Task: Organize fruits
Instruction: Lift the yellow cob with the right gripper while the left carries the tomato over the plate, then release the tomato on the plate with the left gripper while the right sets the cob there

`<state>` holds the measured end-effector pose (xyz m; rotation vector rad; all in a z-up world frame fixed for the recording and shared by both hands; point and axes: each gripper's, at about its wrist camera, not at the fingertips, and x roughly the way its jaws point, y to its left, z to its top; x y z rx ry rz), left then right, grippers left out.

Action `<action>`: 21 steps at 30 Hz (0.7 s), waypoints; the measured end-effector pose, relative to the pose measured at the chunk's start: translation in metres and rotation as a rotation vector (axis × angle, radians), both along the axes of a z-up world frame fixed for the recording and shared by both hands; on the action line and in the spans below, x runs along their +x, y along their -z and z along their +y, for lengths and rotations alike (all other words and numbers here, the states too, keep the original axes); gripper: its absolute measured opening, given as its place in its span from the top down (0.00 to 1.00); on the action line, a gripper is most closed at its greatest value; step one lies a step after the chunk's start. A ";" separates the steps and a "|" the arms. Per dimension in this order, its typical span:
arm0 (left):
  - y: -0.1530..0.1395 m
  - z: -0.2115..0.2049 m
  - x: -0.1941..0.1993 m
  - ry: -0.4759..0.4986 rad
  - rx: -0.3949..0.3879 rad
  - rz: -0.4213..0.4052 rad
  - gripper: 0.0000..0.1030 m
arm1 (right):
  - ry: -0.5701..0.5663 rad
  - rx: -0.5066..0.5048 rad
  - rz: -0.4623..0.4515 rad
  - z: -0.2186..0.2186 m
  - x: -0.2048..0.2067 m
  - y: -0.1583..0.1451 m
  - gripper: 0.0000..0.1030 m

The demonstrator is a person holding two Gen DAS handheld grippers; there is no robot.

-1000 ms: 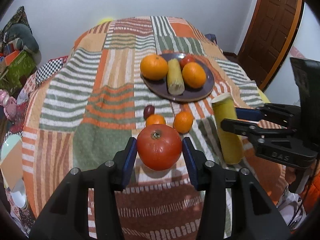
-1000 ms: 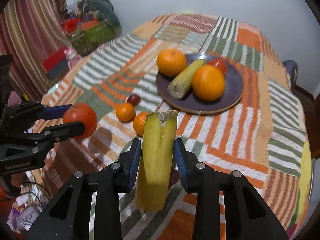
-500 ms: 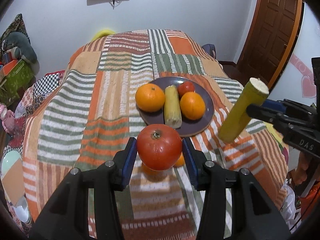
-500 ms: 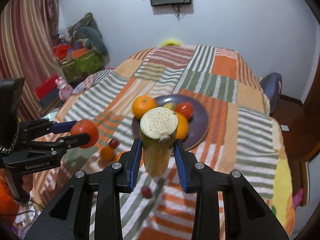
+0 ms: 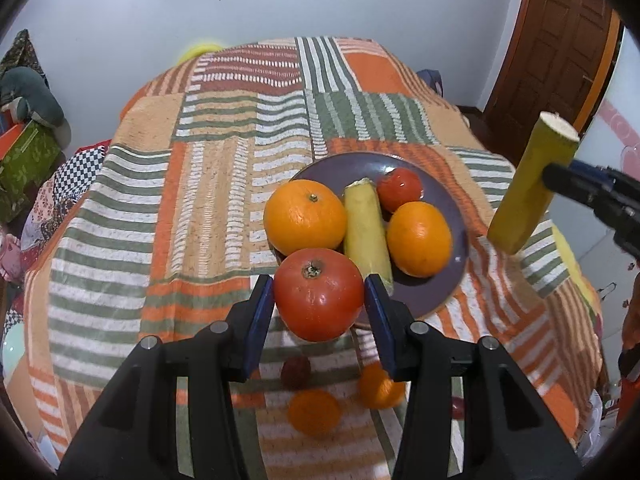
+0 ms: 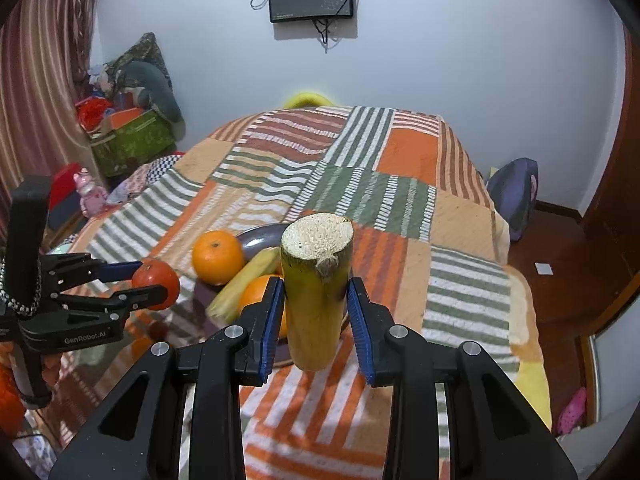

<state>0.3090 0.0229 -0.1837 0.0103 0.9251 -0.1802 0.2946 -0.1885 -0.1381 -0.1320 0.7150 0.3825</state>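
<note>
Left gripper [image 5: 319, 294]: we clamp a glossy tomato [image 5: 319, 294]; right gripper [image 6: 316, 305] clamps corn [image 6: 316, 292] near the fruit-filled plate [image 5: 456, 216].

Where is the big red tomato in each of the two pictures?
Left wrist view: the big red tomato sits bottom middle, clamped between the left gripper's blue pads, just in front of the round purple plate.
Right wrist view: the same tomato is at the left edge, halfway down, in the left gripper.
Shared landmark: the large orange on the plate's left side.
</note>
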 end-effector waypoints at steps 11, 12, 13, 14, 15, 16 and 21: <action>0.014 -0.008 0.023 0.027 0.009 0.007 0.55 | -0.020 -0.002 0.083 0.010 0.034 0.027 0.71; 0.014 -0.009 0.023 0.029 0.016 0.004 0.55 | -0.017 -0.001 0.082 0.011 0.036 0.027 0.71; 0.015 -0.010 0.023 0.030 0.018 0.006 0.55 | -0.016 0.001 0.084 0.011 0.039 0.027 0.71; 0.016 -0.010 0.023 0.032 0.018 0.009 0.55 | -0.014 0.004 0.089 0.013 0.042 0.028 0.71; 0.018 -0.010 0.024 0.034 0.015 0.016 0.55 | -0.011 0.006 0.091 0.013 0.045 0.029 0.71; 0.020 -0.010 0.024 0.037 0.009 0.029 0.55 | -0.006 0.009 0.094 0.014 0.048 0.030 0.71; 0.024 -0.009 0.025 0.031 -0.001 0.044 0.54 | 0.016 0.012 0.118 0.014 0.065 0.037 0.76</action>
